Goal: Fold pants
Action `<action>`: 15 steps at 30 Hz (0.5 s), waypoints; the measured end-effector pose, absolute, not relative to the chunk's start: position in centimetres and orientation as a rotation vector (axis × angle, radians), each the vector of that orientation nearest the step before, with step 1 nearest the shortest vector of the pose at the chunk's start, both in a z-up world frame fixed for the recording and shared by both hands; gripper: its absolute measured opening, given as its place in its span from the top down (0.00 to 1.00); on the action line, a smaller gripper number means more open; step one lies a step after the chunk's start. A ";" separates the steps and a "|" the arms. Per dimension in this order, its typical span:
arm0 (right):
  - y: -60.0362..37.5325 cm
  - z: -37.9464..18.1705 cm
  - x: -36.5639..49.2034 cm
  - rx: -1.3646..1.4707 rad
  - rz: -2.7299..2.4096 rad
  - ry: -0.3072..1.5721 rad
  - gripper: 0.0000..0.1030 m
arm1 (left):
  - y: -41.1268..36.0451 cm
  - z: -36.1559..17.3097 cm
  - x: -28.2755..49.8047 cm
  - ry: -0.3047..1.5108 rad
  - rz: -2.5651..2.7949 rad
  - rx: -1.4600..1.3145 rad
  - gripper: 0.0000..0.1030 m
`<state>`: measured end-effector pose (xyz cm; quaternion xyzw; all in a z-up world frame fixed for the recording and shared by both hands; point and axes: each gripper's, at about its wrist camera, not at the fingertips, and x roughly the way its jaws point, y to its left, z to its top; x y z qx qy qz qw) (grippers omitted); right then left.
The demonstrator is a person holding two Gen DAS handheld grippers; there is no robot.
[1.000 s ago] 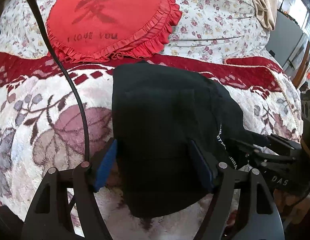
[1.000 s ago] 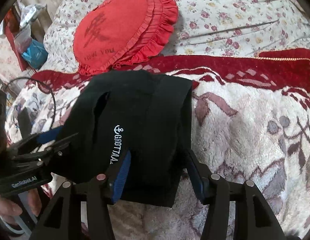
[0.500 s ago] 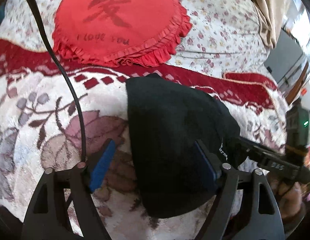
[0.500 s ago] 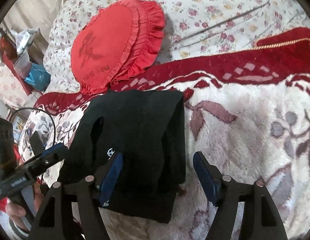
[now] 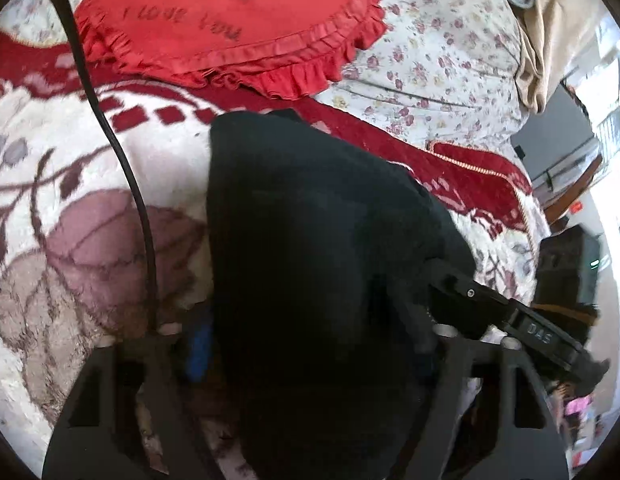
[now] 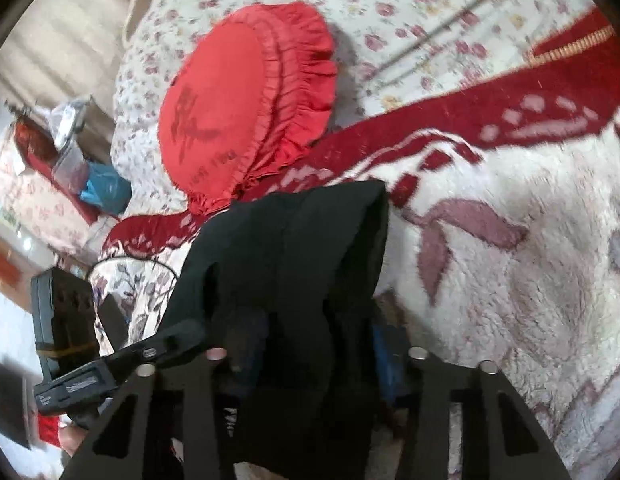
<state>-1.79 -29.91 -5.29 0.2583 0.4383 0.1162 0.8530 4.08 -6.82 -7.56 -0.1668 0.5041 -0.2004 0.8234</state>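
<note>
Right now both grippers are closing in on the near end of the folded black pants (image 5: 317,264), which are lying as a compact dark bundle on the fleecy white-and-maroon floral blanket (image 5: 66,200). Seen from the left wrist camera, the left gripper (image 5: 310,344) is straddling the bundle, its jaws narrowing with the cloth between them; one blue pad (image 5: 198,350) is showing at the fabric's edge, the other is hidden behind it, so I cannot tell whether they are pressing yet. Meanwhile the right gripper (image 6: 317,348) is doing the same from the other side, jaws narrowing around a thick fold, contact equally unclear in the blur. Beyond the pants, a red heart-shaped ruffled cushion (image 6: 246,104) is resting on the flowered quilt (image 6: 409,12). A black cable (image 5: 122,168) is trailing across the blanket.
</note>
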 end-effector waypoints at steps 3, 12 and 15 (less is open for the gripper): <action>-28.4 -3.4 -1.6 0.477 0.258 0.898 0.65 | -6.4 -6.1 4.0 1.043 -0.445 -0.326 0.60; -24.1 0.3 2.9 0.447 0.374 0.827 0.78 | -1.4 -1.6 6.3 0.948 -0.374 -0.274 0.65; -22.3 -1.1 5.6 0.418 0.347 0.859 0.78 | 0.7 -4.4 8.3 1.039 -0.301 -0.286 0.64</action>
